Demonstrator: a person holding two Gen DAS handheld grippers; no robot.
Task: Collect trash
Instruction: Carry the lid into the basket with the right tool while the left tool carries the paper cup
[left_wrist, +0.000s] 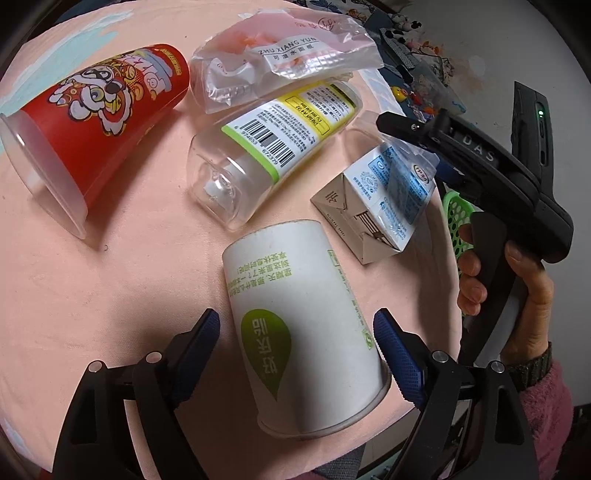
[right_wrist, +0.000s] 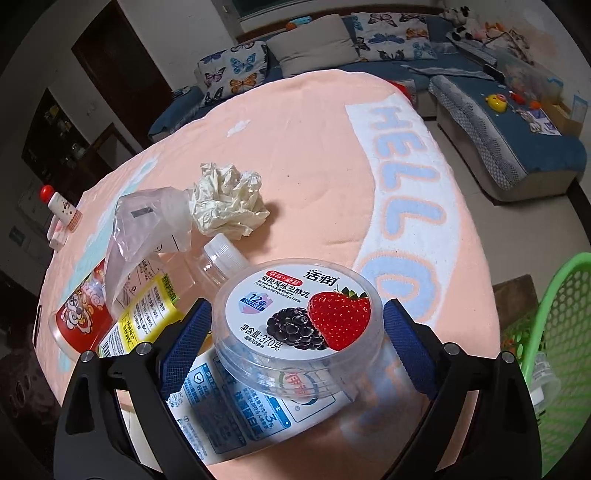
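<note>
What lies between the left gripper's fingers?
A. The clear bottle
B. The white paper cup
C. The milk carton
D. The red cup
B: in the left wrist view the white paper cup lies on its side between the open fingers of the left gripper, whose pads stand clear of its sides.

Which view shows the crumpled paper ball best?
The right wrist view: the paper ball lies whole and unobstructed on the pink cloth. The left wrist view does not show it.
</note>
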